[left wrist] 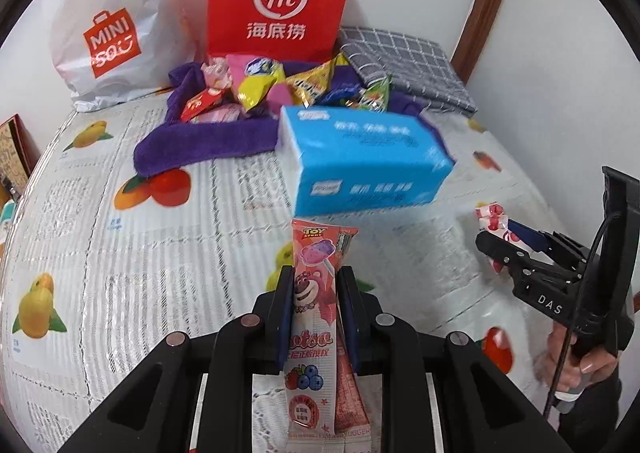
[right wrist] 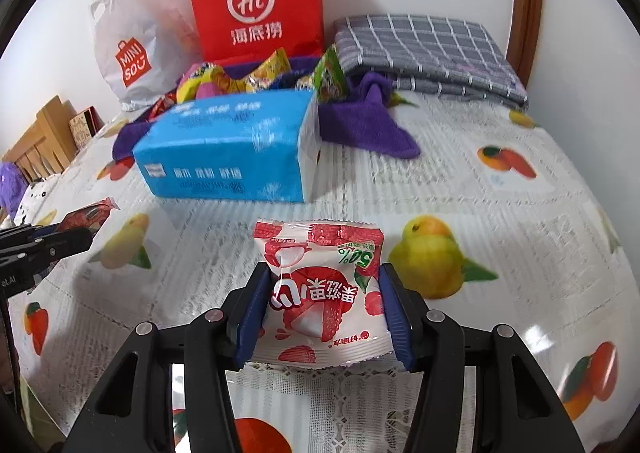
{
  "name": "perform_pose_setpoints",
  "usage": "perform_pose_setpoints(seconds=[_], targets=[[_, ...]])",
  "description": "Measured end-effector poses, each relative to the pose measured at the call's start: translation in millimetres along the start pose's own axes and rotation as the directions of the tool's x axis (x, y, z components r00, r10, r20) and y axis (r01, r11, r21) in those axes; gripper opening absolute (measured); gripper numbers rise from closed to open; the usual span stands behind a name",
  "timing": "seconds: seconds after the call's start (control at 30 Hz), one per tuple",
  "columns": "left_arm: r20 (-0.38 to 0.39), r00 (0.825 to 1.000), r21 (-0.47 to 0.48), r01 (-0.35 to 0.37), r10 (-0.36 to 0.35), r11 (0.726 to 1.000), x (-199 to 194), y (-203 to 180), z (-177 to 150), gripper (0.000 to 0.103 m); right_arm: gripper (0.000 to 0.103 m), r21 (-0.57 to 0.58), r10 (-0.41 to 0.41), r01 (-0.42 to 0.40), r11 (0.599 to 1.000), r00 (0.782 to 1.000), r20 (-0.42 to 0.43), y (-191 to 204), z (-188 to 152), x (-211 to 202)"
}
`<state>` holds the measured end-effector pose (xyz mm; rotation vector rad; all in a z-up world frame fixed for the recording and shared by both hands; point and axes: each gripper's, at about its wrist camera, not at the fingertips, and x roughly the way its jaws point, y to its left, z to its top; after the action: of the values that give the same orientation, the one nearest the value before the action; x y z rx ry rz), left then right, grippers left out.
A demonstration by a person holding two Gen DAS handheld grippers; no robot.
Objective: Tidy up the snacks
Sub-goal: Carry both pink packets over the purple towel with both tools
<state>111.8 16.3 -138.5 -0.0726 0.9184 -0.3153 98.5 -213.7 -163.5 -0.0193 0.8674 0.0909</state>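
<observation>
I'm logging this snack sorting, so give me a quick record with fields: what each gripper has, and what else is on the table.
left gripper: shut on pink lollipop packets
right gripper: shut on red and white snack bag
snack pile: on purple towel
blue tissue pack: in front of the pile
back of table: red paper bag, white plastic bag, folded grey cloth
</observation>
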Motion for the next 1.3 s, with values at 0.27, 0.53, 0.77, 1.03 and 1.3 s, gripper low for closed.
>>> perform_pose_setpoints(seconds=[0.27, 0.53, 0.77, 1.03, 1.3], targets=[[0.016, 0.999, 0.0, 0.05, -0.05, 0.999, -11, -15, 30, 0.02, 0.054, 0.0, 0.006, -0.006, 1.0, 0.998, 0.062, 0, 33, -31], [0.039, 0.995, -0.01, 0.094, -0.094, 0.995, -20, -20, 71, 0.02, 0.054, 0.038, 0.054, -0.057, 0.998, 0.995, 0.079, -3, 75, -45], [0.063, 0.994, -0.001, 0.089, -0.088, 0.996, -21, -17, 104, 0.02, 0.054, 0.029, 0.059, -0.063, 0.998, 0.991, 0.12, -3, 118, -50], [0.08, 0.994, -0.036, 0.084, -0.081, 0.996, -17, 3, 137, 0.02, 0.054, -0.002, 0.067, -0.068, 0.998, 0.987, 0.143, 2, 159, -41], [0.089, 0.994, -0.058, 0.067, -0.062, 0.996, -5, 19, 156, 0.02, 0.054, -0.018, 0.078, -0.076, 0.997, 0.989, 0.128, 5, 188, -14]])
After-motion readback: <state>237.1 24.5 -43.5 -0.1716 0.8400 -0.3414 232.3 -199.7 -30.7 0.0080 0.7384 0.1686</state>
